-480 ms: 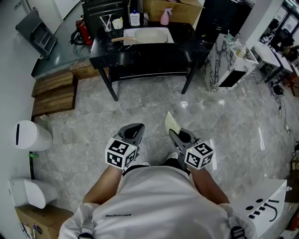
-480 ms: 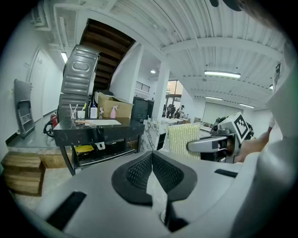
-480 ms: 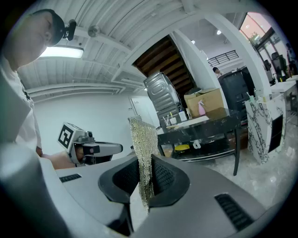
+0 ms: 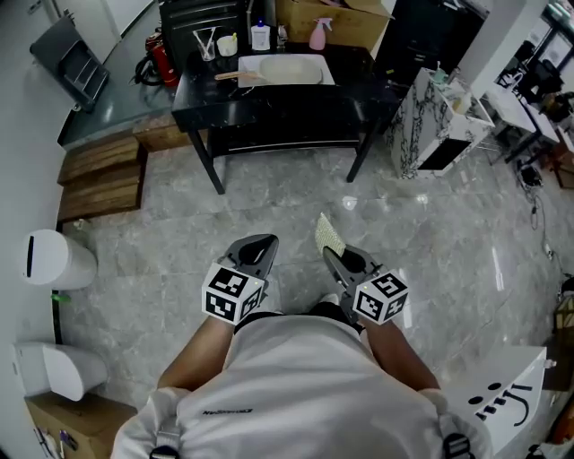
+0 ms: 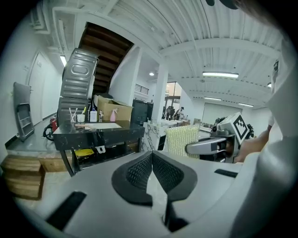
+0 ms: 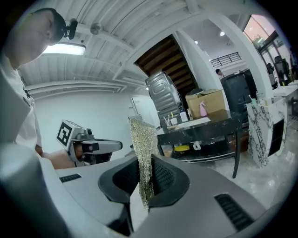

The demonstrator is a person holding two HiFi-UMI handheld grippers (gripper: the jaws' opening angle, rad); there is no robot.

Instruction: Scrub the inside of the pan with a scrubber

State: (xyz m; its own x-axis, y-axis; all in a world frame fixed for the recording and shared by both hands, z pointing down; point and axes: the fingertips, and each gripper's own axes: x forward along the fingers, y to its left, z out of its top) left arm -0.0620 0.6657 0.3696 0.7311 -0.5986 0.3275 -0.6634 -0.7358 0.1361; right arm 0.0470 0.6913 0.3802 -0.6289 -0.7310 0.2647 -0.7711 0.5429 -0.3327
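While the person stands out on the grey marble floor (image 4: 430, 233), well apart from the black table (image 4: 269, 103), both grippers are held low in front of the body, side by side and angled slightly downward; the left gripper (image 4: 258, 244) has its jaws pressed together, ribbed pads meeting tip to tip with nothing between them; the right gripper (image 4: 330, 255) is clamped on the scrubber (image 4: 329, 235), a pale yellow-green mesh pad.

Look at that grip from the right gripper view; the scrubber is pinched edge-on between the two black pads, standing upright, its upper part rising above the jaw tips and its lower edge hanging below them; from the left gripper view the same pad shows broadside, sticking up from the other gripper's nose, just beside the marker cube (image 5: 237, 128).

Over on the table, at its far side, a pale rectangular basin (image 4: 287, 67) sits with a wooden utensil (image 4: 238, 78) just to its left; behind them stand a white bottle (image 4: 259, 36) and a pink spray bottle (image 4: 317, 34), with a cardboard box (image 4: 341, 18) at the back; which item up there is the pan, I cannot tell from this far off.

Right of the table stands a marble-patterned cabinet (image 4: 430, 116); left of it lie stacked wooden boards (image 4: 103, 179); nearer the person's left, a white bin (image 4: 58, 260).
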